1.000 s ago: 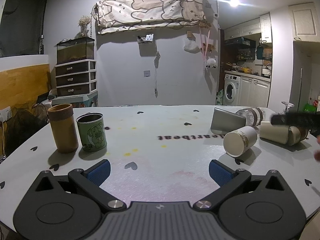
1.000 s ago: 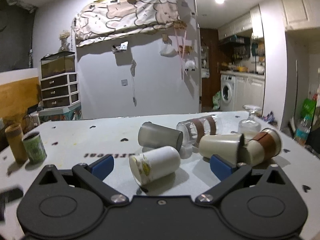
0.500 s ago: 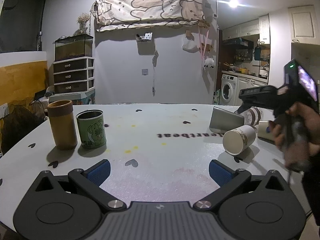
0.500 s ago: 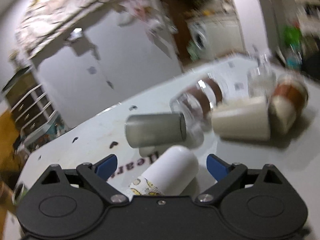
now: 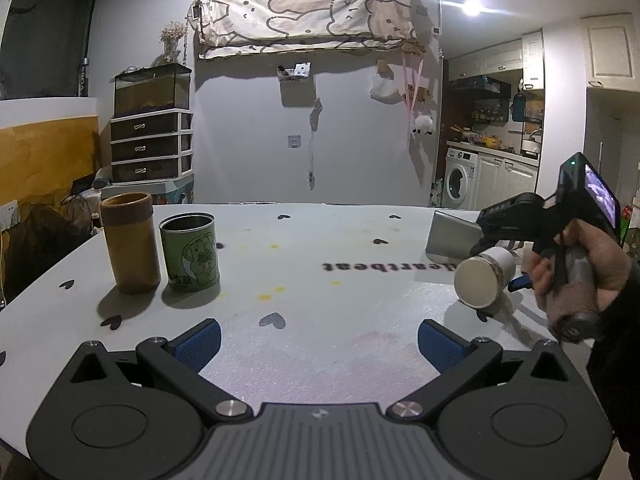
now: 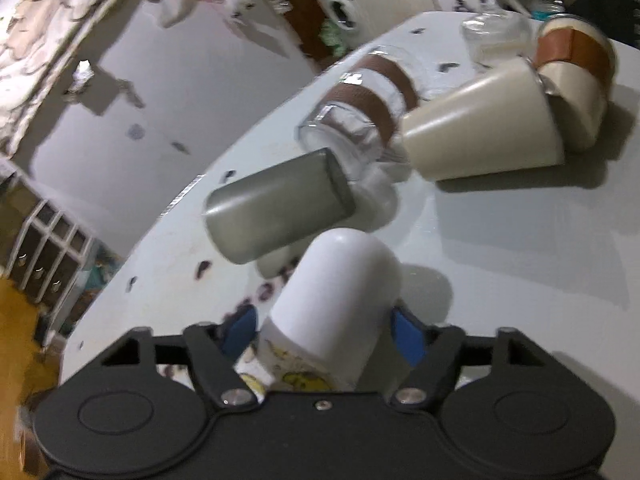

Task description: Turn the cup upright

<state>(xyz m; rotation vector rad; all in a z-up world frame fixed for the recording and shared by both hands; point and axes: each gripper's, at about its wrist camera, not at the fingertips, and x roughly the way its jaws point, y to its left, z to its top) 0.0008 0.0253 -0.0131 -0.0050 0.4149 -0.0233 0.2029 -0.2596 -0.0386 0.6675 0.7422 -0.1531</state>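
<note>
A white paper cup with a yellow print near its rim lies on its side on the white table. My right gripper straddles it, a blue pad on each side near the rim end, jaws narrowed around it; contact is unclear. In the left wrist view the same cup shows its mouth, tilted, with the right gripper over it in a hand. My left gripper is open and empty, low over the table.
Lying behind the white cup are a grey cup, a clear glass with brown bands, a cream cup and a brown-sleeved cup. A brown cup and a green tin stand upright at left.
My right gripper has moved forward and down, tilting, until its fingers enclose the white cup and narrow on it. The left gripper has stayed still.
</note>
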